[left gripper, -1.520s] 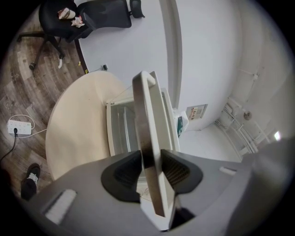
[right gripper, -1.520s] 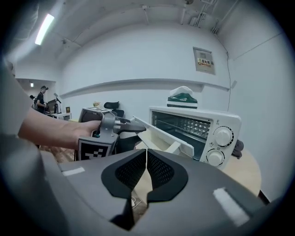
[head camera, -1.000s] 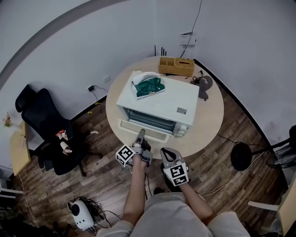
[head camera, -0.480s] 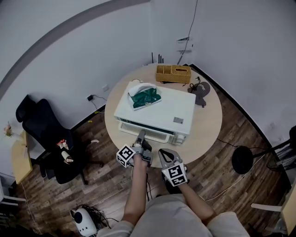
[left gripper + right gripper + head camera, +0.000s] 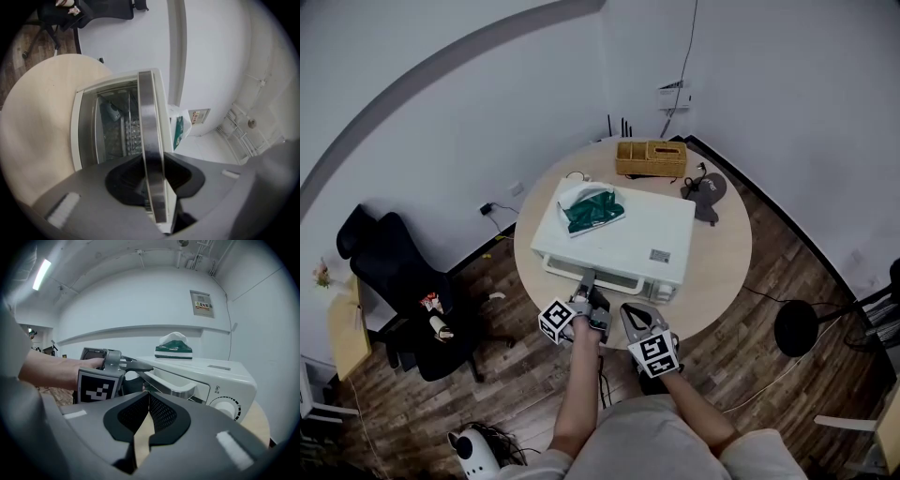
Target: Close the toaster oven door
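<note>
A white toaster oven [image 5: 619, 234] stands on the round table [image 5: 722, 272]. Its door [image 5: 602, 277] hangs partly open toward me. My left gripper [image 5: 589, 283] is at the door's front edge. In the left gripper view the silver door handle [image 5: 149, 136] runs between the jaws [image 5: 152, 180], which are closing on it, the pads against both its sides. The oven's inside with its rack [image 5: 115, 136] shows left of the handle. My right gripper [image 5: 632, 311] hangs shut and empty just off the table edge, pointing at the oven front [image 5: 211, 376].
A green and white bag [image 5: 591, 208] lies on top of the oven. Behind it sit a wicker box [image 5: 651, 157] and a dark object [image 5: 705, 192]. A black office chair [image 5: 389, 272] stands left of the table, and a black round base [image 5: 797, 328] stands on the floor at right.
The oven door has swung up from lying flat to partly raised, carried by my left gripper. The right gripper has stayed low beside it.
</note>
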The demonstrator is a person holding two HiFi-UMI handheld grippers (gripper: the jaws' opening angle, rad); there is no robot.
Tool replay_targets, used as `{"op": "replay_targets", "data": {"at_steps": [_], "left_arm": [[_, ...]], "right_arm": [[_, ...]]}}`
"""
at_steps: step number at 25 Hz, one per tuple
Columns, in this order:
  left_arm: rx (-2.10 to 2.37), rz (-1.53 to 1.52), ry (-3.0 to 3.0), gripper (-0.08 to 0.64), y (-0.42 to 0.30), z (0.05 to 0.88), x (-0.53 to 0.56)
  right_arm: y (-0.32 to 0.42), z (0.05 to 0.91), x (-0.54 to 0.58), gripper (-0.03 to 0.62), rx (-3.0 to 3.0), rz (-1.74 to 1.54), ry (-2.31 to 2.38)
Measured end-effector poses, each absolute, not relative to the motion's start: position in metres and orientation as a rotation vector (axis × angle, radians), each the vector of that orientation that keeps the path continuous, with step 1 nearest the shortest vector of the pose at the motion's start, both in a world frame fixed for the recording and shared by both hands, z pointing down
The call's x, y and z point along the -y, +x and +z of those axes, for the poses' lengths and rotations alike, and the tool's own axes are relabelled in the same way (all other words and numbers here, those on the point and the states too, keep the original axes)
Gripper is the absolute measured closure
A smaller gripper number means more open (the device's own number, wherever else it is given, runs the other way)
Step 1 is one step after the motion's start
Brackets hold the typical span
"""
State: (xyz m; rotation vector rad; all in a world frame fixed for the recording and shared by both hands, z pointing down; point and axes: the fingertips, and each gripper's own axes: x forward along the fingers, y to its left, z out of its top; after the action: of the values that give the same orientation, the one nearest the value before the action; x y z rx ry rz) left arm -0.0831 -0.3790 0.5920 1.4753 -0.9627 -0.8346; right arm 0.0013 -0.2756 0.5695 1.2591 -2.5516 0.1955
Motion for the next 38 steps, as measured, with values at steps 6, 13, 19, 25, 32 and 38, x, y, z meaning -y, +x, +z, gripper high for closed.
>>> {"op": "replay_targets", "data": {"at_steps": [6, 13, 19, 25, 32, 38], "left_arm": [[0.976, -0.803, 1.531, 0.393, -0.085, 0.588, 0.376], [1.036, -0.708, 1.657, 0.394, -0.091, 0.58, 0.344], [1.124, -0.56, 1.857, 0.394, -0.094, 0.564, 0.294], [1.275, -0.375, 2.013, 0.393, -0.103, 0.556, 0.246], [1.375, -0.064, 2.23, 0.393, -0.088, 0.553, 0.198], [1.444, 0.218, 2.377, 0.393, -0.075, 0.56, 0.166]], "right_arm": [[0.006, 0.57, 0.275, 0.589, 2.543, 0.214, 1.28], [0.012, 0.577, 0.253, 0.589, 2.517, 0.215, 1.298], [0.022, 0.596, 0.227, 0.589, 2.466, 0.309, 1.359], [0.04, 0.599, 0.202, 0.589, 2.437, 0.379, 1.477], [0.053, 0.596, 0.173, 0.589, 2.438, 0.385, 1.606], [0.049, 0.591, 0.148, 0.589, 2.462, 0.378, 1.622]]}}
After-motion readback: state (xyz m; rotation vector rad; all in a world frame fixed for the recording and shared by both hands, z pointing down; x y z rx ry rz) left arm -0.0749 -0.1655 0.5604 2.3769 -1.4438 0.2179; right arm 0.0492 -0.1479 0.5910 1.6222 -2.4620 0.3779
